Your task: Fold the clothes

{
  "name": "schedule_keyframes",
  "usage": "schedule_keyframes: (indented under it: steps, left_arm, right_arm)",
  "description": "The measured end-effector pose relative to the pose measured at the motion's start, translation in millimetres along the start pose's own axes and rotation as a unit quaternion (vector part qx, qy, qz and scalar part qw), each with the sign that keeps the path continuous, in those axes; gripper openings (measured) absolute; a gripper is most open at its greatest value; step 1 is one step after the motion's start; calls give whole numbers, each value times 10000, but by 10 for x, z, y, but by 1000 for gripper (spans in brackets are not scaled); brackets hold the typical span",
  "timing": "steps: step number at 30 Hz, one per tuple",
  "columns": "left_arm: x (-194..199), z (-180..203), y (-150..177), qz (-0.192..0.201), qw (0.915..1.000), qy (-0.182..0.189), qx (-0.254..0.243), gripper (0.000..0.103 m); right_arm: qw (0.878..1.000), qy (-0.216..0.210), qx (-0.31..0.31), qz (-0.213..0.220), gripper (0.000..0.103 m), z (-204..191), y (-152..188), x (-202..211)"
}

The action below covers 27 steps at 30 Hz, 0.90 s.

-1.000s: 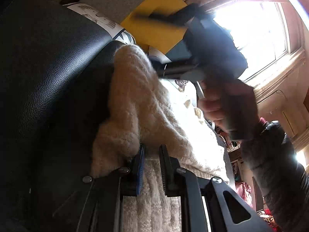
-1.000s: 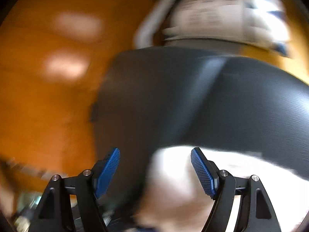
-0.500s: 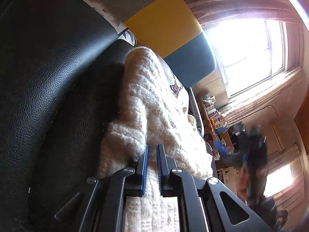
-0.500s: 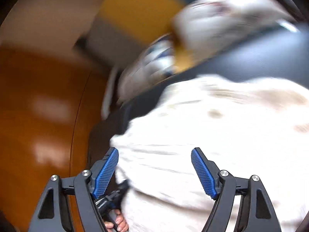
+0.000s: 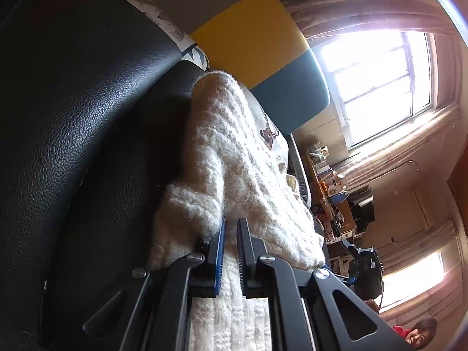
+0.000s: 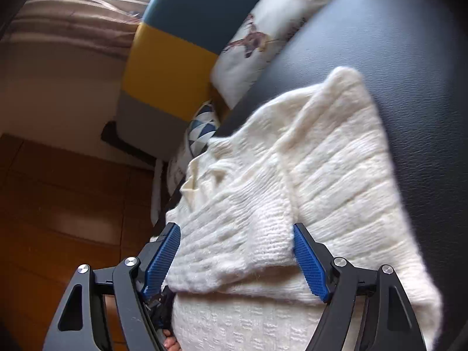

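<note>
A cream knitted sweater lies partly folded on a black leather seat. My left gripper is shut on a layer of the sweater at its near edge, blue pads pinching the knit. In the right wrist view the same sweater spreads over the black seat, one fold lying across its middle. My right gripper stands open just above it, a blue pad on either side of the folded flap. Part of the other gripper and a fingertip show at the bottom left there.
Cushions lean at the seat's far end: a grey, yellow and teal one and a white printed one. Orange wooden floor lies to the left. A bright window and cluttered shelves are behind. A person sits at lower right.
My right gripper has swung from over the seat's edge and floor to over the sweater, staying open. The left gripper has closed tighter on the knit and held its place.
</note>
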<state>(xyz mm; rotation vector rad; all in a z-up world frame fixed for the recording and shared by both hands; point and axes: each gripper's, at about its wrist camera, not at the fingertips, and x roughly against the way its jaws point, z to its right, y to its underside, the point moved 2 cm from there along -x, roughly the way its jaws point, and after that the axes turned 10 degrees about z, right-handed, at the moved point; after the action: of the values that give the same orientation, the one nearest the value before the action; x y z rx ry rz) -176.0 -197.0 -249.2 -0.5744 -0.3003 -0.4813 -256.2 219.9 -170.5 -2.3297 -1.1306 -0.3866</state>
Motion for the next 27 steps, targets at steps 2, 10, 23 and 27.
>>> schedule_keyframes:
  steps: [2,10,23,27]
  left_arm:
    - [12,15,-11,-3,10000,-50,-9,7]
    - [205,197,-23,-138,9994,-244,199,20]
    - [143,-126,-46,-373,9776,96,2068,36]
    - [52,-78,-154,-109,9801,-253,1965,36]
  right_arm:
    - [9983,425,398,-101,51,-51,97,-145]
    - [9884,833,1235,281,13,-480,114,-173]
    - [9845,723,1412,752,13,-810,-120,92]
    - [9821,612,1559,860,13,-936,-135,178]
